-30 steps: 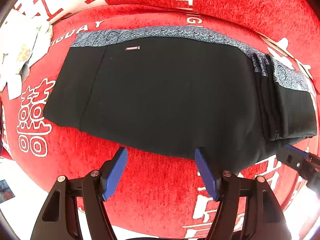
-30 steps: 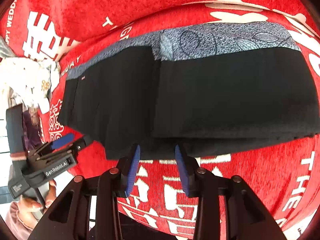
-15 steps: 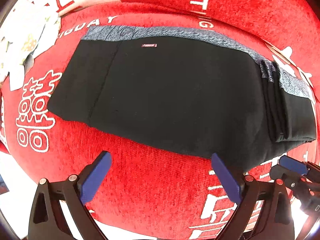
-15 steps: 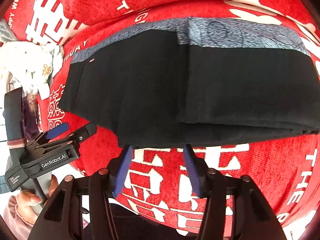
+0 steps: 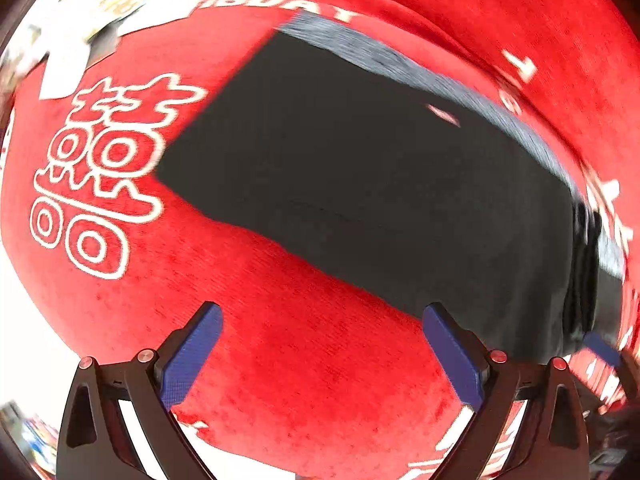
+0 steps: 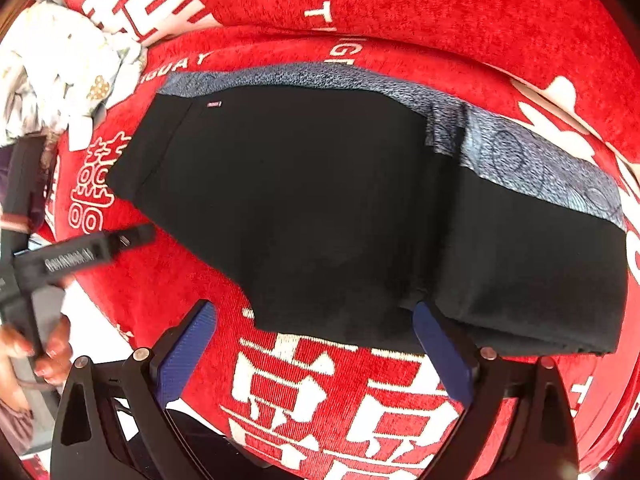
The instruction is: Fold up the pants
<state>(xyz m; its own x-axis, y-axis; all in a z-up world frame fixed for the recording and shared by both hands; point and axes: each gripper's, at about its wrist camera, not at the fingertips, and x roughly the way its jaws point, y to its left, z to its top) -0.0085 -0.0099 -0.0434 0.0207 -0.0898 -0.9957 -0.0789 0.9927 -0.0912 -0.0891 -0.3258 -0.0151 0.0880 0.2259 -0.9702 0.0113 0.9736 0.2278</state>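
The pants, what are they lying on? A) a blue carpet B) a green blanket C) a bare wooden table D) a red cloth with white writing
D: the black pants lie flat on a red cloth printed with big white characters, and the same red cloth shows all around them in the left wrist view.

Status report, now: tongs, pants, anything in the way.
Left tongs open, right tongs just opened, both empty. Black pants flat on red cloth, right end folded over. Nothing in the way.
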